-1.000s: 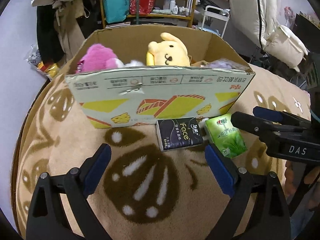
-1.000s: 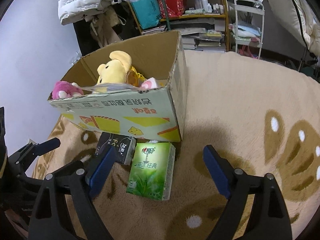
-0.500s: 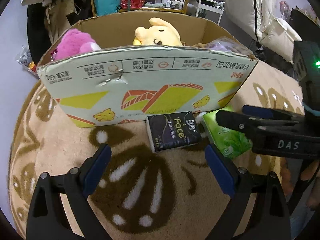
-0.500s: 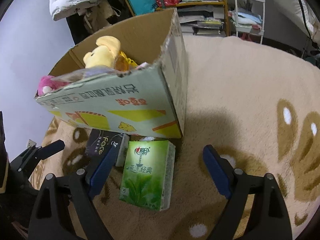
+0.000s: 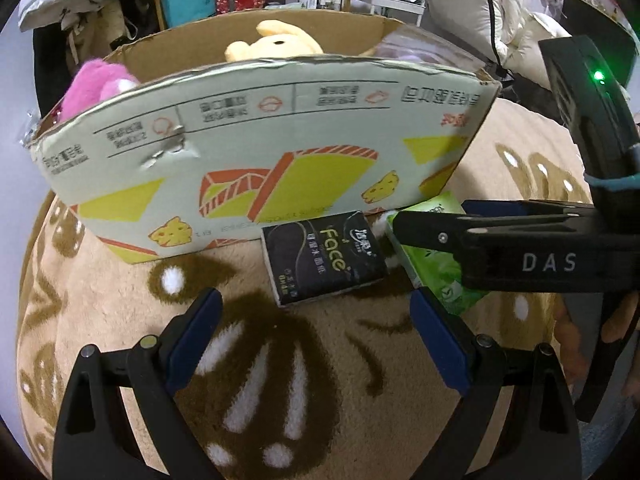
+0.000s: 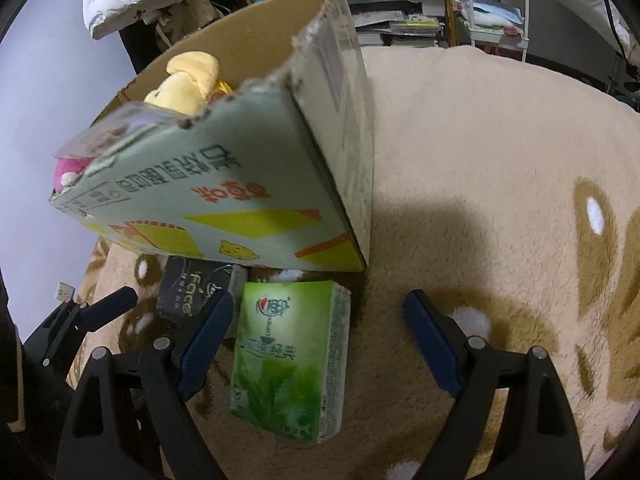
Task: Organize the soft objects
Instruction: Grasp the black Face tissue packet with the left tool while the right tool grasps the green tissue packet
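nearest me, my left gripper [image 5: 316, 344] and right gripper [image 6: 318, 344] both gape wide and empty over the tan patterned fleece blanket [image 6: 500, 160], the right one straddling the green soft tissue pack [image 6: 290, 360]. beside it lies one black soft tissue pack [image 5: 322, 256], both against the printed cardboard box [image 5: 256, 160], two packs in all. beyond, two plush toys sit inside, yellow [image 5: 276, 42] and pink [image 5: 98, 84]; i judge a finger could catch the box wall and shove it.

Surface: beige plush blanket [image 5: 332, 364] with brown-and-white pattern.
Box [image 5: 256, 152]: cardboard, stands on the blanket, ahead of both claws.
Black pack [image 5: 324, 258]: lies flat on the blanket, ahead of the left claw, at the box's foot.
Green pack [image 6: 290, 360]: lies flat on the blanket, between the right claw's fingers toward its left finger, just beside the black pack.
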Tool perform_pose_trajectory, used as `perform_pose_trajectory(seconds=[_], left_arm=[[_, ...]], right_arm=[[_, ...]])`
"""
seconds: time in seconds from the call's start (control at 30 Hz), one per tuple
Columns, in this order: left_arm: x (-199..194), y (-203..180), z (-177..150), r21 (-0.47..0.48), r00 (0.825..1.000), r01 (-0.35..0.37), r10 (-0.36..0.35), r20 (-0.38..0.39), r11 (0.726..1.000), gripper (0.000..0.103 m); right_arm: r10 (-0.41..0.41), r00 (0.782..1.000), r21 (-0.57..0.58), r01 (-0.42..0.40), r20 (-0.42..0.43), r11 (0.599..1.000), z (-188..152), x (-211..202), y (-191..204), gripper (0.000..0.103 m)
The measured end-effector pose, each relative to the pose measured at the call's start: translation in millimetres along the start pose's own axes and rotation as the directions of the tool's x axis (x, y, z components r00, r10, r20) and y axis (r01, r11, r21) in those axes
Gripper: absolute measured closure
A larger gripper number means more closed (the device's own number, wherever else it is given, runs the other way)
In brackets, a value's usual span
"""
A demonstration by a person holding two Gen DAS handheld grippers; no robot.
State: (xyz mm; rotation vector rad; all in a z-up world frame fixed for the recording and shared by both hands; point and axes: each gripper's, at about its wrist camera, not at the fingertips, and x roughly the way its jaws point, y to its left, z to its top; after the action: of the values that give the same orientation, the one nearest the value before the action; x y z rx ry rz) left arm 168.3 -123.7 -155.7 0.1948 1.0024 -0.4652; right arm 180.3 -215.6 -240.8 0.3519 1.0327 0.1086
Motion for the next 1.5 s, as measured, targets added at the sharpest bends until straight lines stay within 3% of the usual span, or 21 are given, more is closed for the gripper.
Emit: perform_pose_trajectory(seconds=[0.3,1.03,1.5], left_arm=[[14.0,-5.2,0.4,-0.008,1.0,-0.002,0.002,-0.016,1.0,0.009],[37.3,-13.4,8.3,-0.04,0.999,-0.036,0.037,0.024,0.999,0.009],[45.3,-12.8,12.5,-0.035,0.997,-0.078,0.079,0.012,0.996,0.016]], right_arm=[[-0.014,1.0,0.025,0.014,-0.007,1.0,2.3,-0.5,-5.2,0.021],[0.018,1.0,0.074,-0.018,-0.004,0.997,5.4,-3.8,-19.7,0.021],[0.021,0.999,0.067,-0.019,-0.031,0.998,-0.9,-5.7,-4.3,0.021]])
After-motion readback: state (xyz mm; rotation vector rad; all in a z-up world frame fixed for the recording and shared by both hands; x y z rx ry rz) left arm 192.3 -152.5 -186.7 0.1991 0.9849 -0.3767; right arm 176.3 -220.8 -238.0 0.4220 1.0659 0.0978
